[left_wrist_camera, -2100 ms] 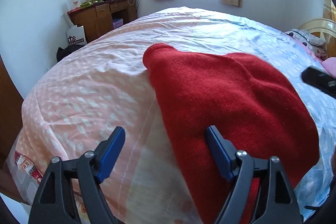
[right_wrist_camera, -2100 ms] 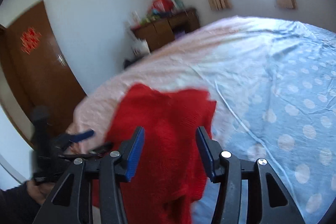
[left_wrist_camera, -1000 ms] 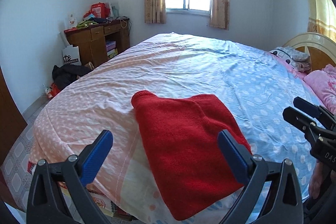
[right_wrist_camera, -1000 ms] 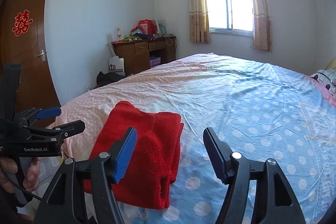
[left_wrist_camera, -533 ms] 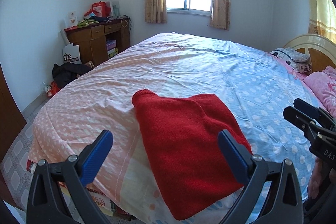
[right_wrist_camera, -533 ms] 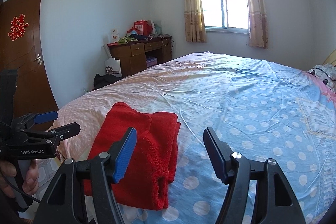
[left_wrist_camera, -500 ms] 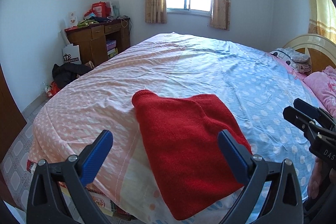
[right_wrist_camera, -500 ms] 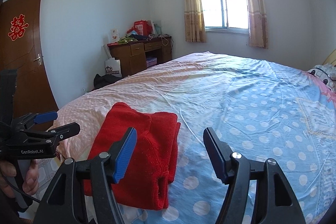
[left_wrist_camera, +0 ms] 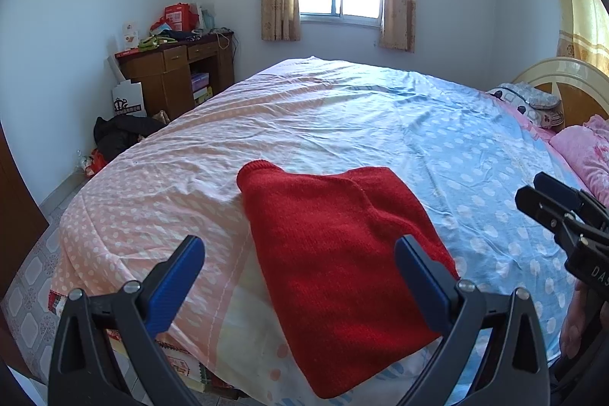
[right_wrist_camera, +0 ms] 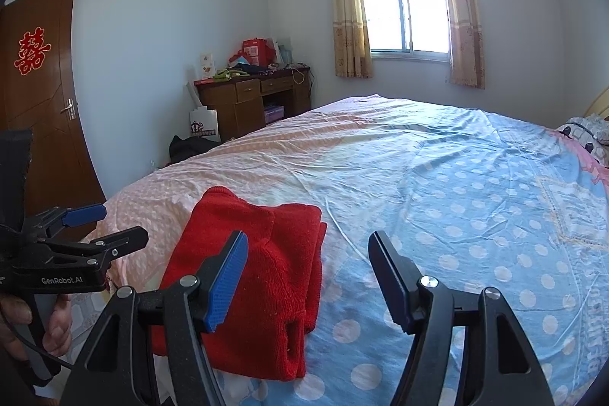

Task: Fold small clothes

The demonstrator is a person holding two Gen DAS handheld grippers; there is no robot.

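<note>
The red sweater (left_wrist_camera: 342, 253) is seen lying folded into a compact stack near the foot corner of the bed (left_wrist_camera: 380, 124), partly on the pink half of the cover and partly on the blue, with one rounded end pointing toward the desk (left_wrist_camera: 175, 75) and the layered edges shown on the side toward the pillows (right_wrist_camera: 586, 136). The left gripper (left_wrist_camera: 300, 276) is held above the near edge of the stack with its jaws spread and nothing between them; the right gripper (right_wrist_camera: 308, 273) is likewise held spread and empty, just off the stack's right edge. The fold is judged to be essentially finished, so the step in hand is taken to be a check and release. To do it well, the stack should be inspected before anything is touched: the layers at the right edge appear slightly stepped, and a loose opening is visible at the near corner in the right wrist view. If tidying is wanted, the top layer should be nudged rather than pinched, so that the lower folds are not dragged. The knit is judged thick and springy, so light downward pressure would be needed to flatten it. Since the stack sits close to the bed's edge, any push should be directed inward.
</note>
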